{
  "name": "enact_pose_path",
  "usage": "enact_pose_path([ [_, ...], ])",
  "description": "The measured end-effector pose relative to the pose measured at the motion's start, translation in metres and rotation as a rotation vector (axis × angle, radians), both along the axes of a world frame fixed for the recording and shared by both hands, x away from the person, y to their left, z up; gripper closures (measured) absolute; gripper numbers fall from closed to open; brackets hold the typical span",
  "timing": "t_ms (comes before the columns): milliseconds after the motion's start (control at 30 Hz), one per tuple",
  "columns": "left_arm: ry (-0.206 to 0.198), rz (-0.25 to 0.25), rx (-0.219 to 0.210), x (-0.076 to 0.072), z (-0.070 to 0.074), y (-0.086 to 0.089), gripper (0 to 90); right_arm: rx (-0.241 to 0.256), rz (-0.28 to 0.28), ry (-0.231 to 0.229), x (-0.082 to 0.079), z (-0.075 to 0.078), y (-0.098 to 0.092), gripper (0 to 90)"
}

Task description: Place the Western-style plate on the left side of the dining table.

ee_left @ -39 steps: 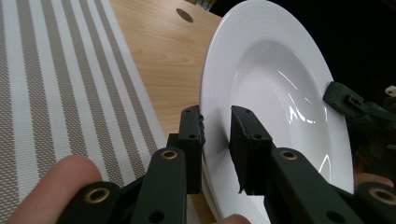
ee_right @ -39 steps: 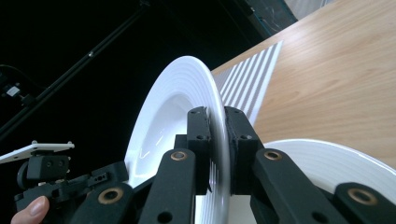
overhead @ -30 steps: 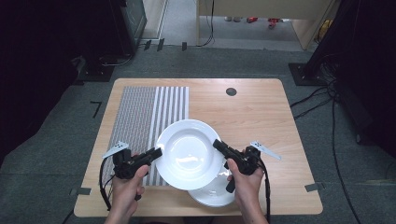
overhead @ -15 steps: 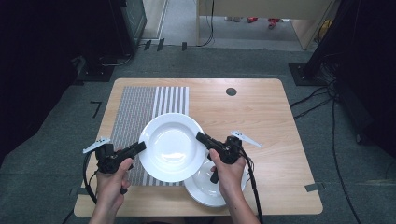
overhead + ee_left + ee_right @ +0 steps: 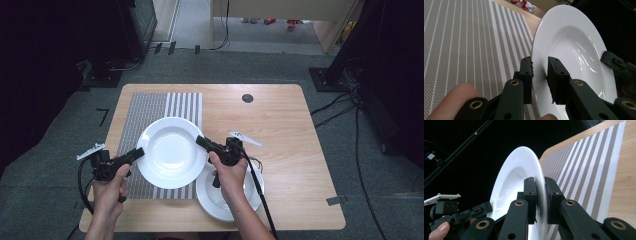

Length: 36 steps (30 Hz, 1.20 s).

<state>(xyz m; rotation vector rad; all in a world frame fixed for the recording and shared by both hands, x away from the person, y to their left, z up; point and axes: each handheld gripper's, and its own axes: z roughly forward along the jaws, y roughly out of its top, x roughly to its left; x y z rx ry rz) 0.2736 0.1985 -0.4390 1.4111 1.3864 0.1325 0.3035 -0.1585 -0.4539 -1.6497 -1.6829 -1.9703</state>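
Deep white plate (image 5: 171,151), glossy glazed finish, concentric ridges on a wide rim, round well. It's held between both claws over the near right part of the striped placemat (image 5: 160,107).

Left claw (image 5: 137,152) is clamped on the plate's left rim; in the left gripper view both black jaws sit either side of the rim edge (image 5: 537,72), closed down to the rim's thickness. Right claw (image 5: 200,141) grips the opposite rim the same way (image 5: 540,200).

Placemat is woven, grey and white stripes, rectangular, lying flat on the left half of the light wood bench (image 5: 280,125).

Second white plate (image 5: 250,197) lies on the bench near the front edge, under the right hand (image 5: 231,172) and partly beneath the held plate's right rim.

Right half of the bench is bare wood apart from a small dark round disc (image 5: 247,98) near the far edge. Grey carpet floor (image 5: 280,62) all round the bench.
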Motion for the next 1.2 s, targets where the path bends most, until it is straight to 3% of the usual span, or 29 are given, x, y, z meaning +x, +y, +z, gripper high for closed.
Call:
enact_pose_path([
  [633, 0.043, 0.069, 0.003, 0.019, -0.018, 0.023, 73.9, -0.069, 0.061, 0.023, 0.039, -0.001, 0.030, 82.5],
  [900, 0.063, 0.101, 0.011, 0.028, -0.030, 0.031, 72.6, -0.129, 0.105, 0.013, 0.061, 0.001, 0.044, 82.5],
  [1200, 0.091, 0.149, 0.030, 0.037, -0.047, 0.037, 71.5, -0.167, 0.156, 0.038, 0.090, -0.007, 0.059, 82.0],
])
